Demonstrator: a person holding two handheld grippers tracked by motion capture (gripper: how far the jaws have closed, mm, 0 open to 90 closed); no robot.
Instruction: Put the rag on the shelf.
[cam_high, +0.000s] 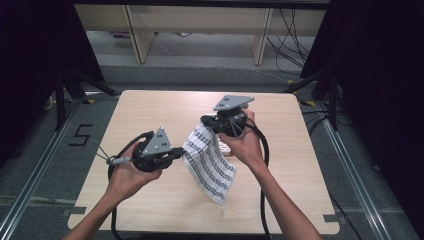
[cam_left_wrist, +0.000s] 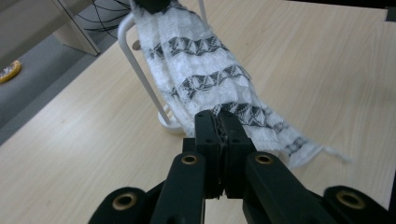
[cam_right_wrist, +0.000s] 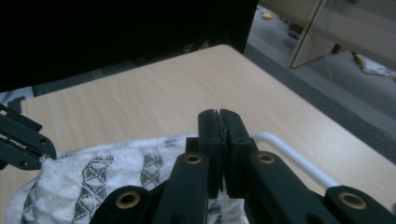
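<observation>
A white cloth (cam_high: 210, 162) with black patterned bands is held above the middle of the bench (cam_high: 150, 107), stretched between both tools. The left hand-held gripper (cam_high: 181, 152) is seen with its jaws pressed together on the cloth's edge at 9 o'clock; in the left gripper view (cam_left_wrist: 219, 126) the lace is pinched between the closed jaws. The right hand-held gripper (cam_high: 207, 121) is clamped on the cloth's top corner at 12 o'clock, its jaws shut in the right gripper view (cam_right_wrist: 218, 122). The cloth is draped over a white rack (cam_left_wrist: 140, 74) that stands on the bench, and its free end hangs towards 5 o'clock
</observation>
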